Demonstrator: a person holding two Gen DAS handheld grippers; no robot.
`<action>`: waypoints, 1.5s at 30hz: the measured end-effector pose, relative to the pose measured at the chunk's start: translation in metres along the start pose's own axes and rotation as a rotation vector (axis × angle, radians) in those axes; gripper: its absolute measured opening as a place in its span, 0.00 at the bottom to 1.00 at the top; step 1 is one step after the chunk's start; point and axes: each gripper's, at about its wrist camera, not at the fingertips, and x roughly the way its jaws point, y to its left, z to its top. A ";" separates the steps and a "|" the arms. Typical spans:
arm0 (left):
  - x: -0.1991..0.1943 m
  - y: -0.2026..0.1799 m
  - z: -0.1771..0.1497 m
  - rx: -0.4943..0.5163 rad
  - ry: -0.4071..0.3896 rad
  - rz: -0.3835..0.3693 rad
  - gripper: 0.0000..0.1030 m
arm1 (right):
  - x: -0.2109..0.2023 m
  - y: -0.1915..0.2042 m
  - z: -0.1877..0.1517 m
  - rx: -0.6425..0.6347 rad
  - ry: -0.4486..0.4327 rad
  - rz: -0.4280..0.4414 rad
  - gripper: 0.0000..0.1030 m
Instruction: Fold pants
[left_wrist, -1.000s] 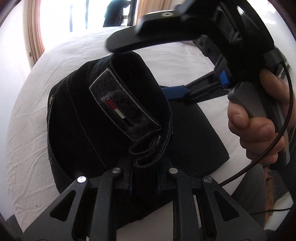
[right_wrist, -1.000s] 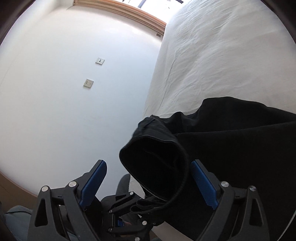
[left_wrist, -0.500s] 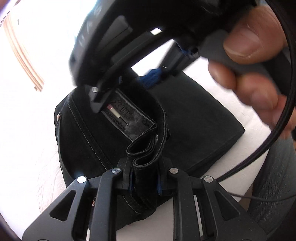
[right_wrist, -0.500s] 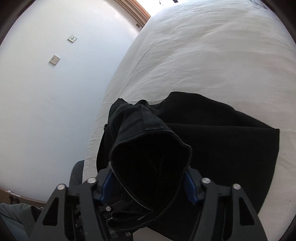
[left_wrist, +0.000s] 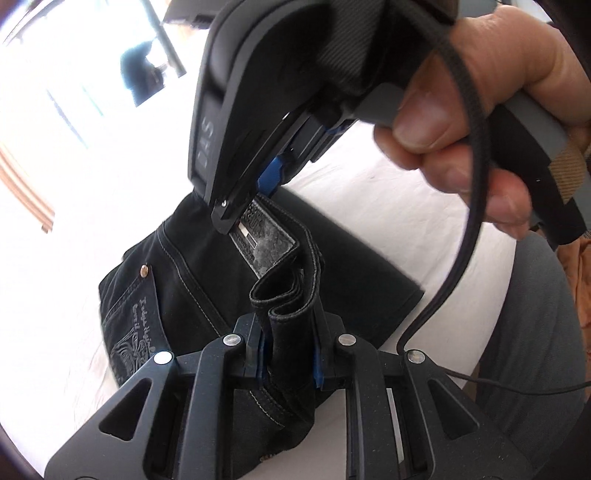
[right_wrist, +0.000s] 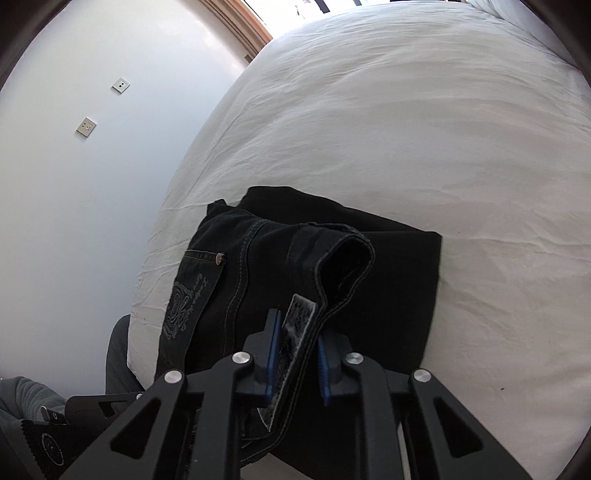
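Black jeans (right_wrist: 388, 266) lie folded on a white bed (right_wrist: 424, 129), with the waistband end lifted off the pile. My left gripper (left_wrist: 288, 354) is shut on a doubled fold of the waistband (left_wrist: 291, 295). My right gripper (right_wrist: 295, 354) has its jaws closing on the waistband at the grey leather patch (right_wrist: 299, 317), and both blue pads touch the cloth. In the left wrist view the right gripper (left_wrist: 243, 210) comes down from above onto that patch (left_wrist: 266, 240), held by a hand (left_wrist: 461, 122). A back pocket with embroidery (right_wrist: 184, 295) faces up.
The bed's near edge (right_wrist: 147, 325) runs just left of the jeans, with a white wall and two sockets (right_wrist: 86, 127) beyond it. A black cable (left_wrist: 461, 240) hangs from the right gripper. A person's grey-clad leg (left_wrist: 535, 332) stands by the bed.
The right gripper's jaws went from wide open around the waistband to closed in on it at the patch. The left gripper rolled and shifted while keeping its hold on the fold.
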 end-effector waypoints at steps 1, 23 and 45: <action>0.000 0.001 -0.006 0.008 0.004 -0.001 0.16 | 0.000 -0.006 0.000 0.004 0.001 -0.001 0.18; -0.005 0.031 -0.008 -0.183 -0.030 -0.322 0.69 | 0.011 -0.100 -0.030 0.194 -0.104 0.288 0.19; 0.035 0.270 -0.060 -0.673 -0.215 -0.731 0.74 | 0.037 -0.075 -0.062 0.212 0.050 0.561 0.22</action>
